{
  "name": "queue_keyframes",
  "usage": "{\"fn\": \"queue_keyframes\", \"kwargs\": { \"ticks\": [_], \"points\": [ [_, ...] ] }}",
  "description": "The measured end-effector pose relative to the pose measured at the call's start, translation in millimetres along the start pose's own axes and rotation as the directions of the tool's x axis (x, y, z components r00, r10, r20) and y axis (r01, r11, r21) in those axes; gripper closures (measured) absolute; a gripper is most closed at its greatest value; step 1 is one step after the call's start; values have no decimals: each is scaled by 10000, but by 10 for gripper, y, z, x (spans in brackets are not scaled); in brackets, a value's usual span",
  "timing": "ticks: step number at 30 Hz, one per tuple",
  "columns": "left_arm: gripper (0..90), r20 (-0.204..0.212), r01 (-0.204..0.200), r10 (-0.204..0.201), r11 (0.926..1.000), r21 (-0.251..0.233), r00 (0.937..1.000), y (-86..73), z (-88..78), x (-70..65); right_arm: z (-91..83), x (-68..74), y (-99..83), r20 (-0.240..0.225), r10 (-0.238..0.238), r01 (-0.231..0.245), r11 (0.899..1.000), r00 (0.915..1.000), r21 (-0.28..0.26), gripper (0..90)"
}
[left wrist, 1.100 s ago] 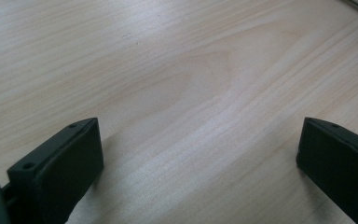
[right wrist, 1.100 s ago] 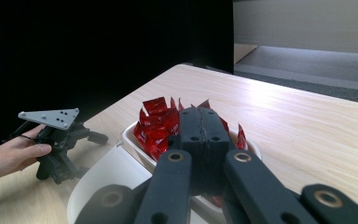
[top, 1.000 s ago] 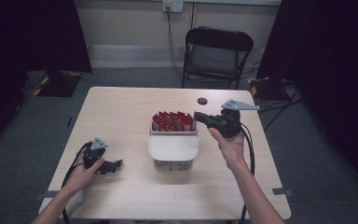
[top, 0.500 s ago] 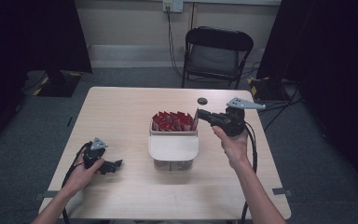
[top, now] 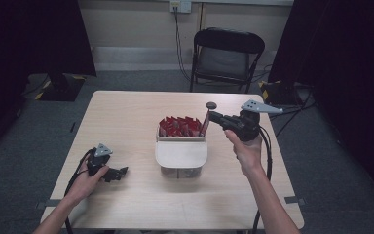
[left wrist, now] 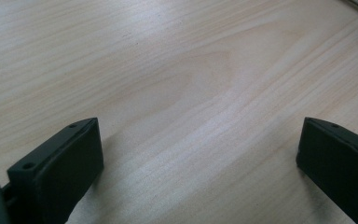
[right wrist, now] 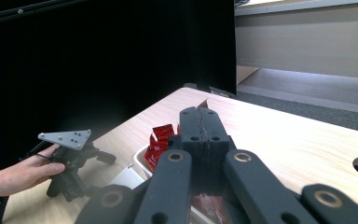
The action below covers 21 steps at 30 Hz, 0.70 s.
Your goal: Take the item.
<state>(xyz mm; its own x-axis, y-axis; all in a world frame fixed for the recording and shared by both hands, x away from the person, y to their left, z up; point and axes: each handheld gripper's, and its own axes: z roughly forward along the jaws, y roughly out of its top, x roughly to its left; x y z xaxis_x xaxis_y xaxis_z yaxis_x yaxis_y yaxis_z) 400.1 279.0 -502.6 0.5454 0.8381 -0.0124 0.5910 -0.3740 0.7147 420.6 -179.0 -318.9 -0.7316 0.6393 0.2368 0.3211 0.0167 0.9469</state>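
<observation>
Up in the high view we have our right tool [top: 209, 117] held above the far right corner of the white box [top: 181, 155], which sits in the middle of the desk [top: 126, 117]. Its jaws are pressed together, and from them a thin red packet [top: 204, 123] hangs down, its lower end at the row of red packets [top: 177, 126] that stand packed in the back part of the box. So we read it as pinching that one packet, lifted partly clear of the others.

From the right gripper view we look straight along those two black jaws, closed flat against each other with no gap, and past their tips we see the red packets [right wrist: 161, 140] poking up beside the box's pale rim [right wrist: 137, 161]. The pinched packet itself is hidden behind the jaws there.

Over on the other side, our left tool [top: 121, 171] lies low on the desk near the front left, well apart from the box, with our left hand [top: 85, 180] wrapped around its body. In the left gripper view its jaws stand spread wide, bare wood grain between them, nothing in the grip. The right gripper view catches that same left tool [right wrist: 107, 157] farther off, grey plate on top, hand behind it.

A small dark disc [top: 211, 105] rests on the desk just beyond the right tool. Behind the desk stands a black folding chair [top: 226, 56].
</observation>
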Motion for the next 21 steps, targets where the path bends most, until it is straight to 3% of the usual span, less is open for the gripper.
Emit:
{"fn": "queue_keyframes", "kwargs": {
  "ticks": [21],
  "points": [
    [0,-6,-4,4,10000,-1,10000,0,0,1,-155,22,132,3,-140,140,9990,9999,-435,900]
  ]
}}
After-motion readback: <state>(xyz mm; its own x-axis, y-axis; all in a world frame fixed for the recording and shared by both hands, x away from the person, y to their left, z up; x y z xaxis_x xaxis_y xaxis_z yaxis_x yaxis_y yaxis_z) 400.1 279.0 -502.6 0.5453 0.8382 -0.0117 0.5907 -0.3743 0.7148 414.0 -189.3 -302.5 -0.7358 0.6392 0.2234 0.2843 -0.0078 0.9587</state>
